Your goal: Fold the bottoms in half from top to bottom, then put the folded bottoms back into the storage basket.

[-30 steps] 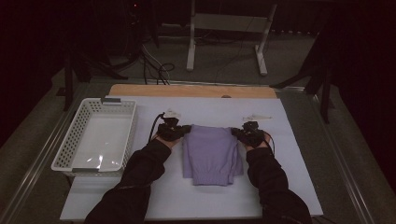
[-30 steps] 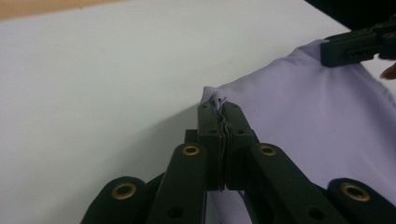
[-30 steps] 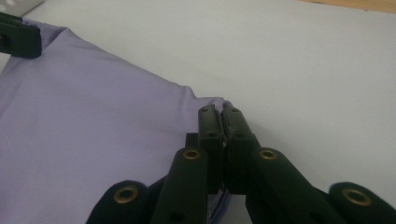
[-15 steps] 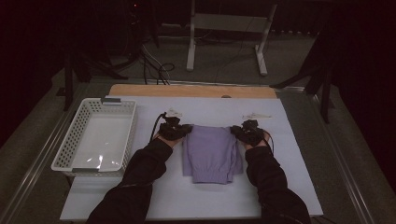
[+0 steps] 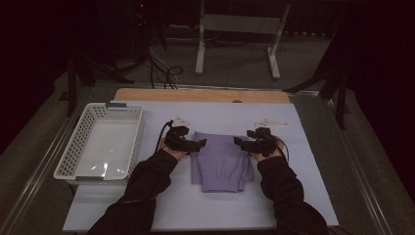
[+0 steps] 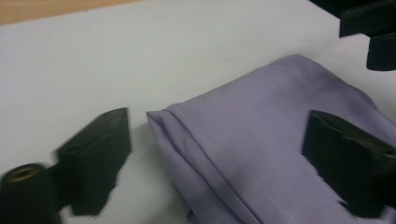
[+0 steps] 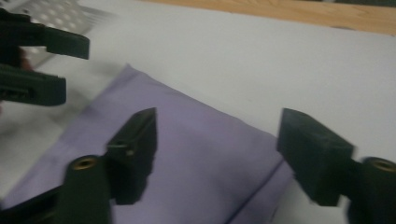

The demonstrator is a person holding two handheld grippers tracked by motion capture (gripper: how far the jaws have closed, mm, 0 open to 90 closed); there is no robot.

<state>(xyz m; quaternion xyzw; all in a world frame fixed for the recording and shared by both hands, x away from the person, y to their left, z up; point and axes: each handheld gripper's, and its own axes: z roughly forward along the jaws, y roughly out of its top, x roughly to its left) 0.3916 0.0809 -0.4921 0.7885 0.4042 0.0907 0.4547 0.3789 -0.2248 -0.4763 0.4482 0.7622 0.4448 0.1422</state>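
A folded lilac cloth [image 5: 222, 166] lies flat in the middle of the white mat [image 5: 215, 117]. My left gripper [image 5: 199, 143] sits at its far left corner and my right gripper [image 5: 239, 142] at its far right corner, pointing at each other. Both have just been opening their jaws. In the left gripper view the left gripper [image 6: 219, 128] stands open astride the cloth's [image 6: 280, 140] folded corner, pads off the fabric. In the right gripper view the right gripper [image 7: 219, 128] is open over the cloth's [image 7: 196, 140] edge, with the other gripper [image 7: 37, 60] farther off.
A white perforated basket [image 5: 78, 147] stands at the mat's left side with nothing in it. A wooden strip [image 5: 200, 95] runs along the far edge. Two small pale pieces [image 5: 270, 123] lie on the mat behind the grippers. Metal stand legs [image 5: 235, 44] rise beyond the table.
Both grippers' jaws have spread apart at the cloth's far corners and let the fabric go. The hands have stayed where they were, and the cloth lies as before.
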